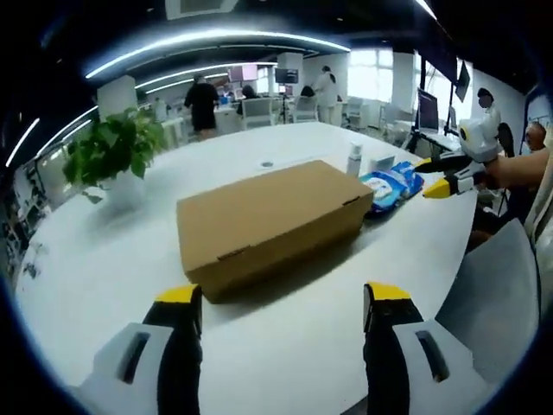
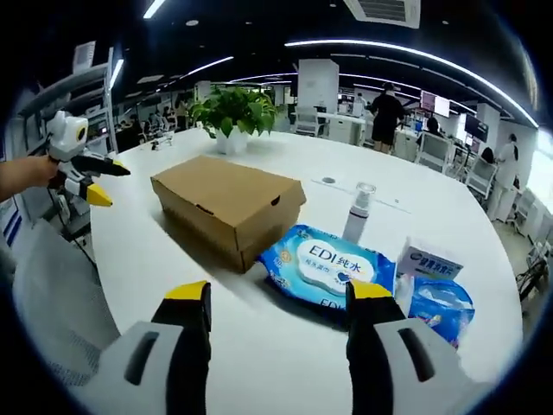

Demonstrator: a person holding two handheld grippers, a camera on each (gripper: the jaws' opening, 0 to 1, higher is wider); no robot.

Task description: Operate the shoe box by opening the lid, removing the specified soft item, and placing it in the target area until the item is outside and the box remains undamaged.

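Resting on one white table point(image 2: 259, 363): one shoe box point(image 2: 226, 206), three wipe packs point(image 2: 324, 268).

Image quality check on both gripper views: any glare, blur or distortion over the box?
Left gripper view: box sharp, evenly lit, soft shadow at its near side; strong fisheye bends the table edge and ceiling lights. Right gripper view: box sharp too; mild sheen on the wipes pack, print still legible; background people soft.
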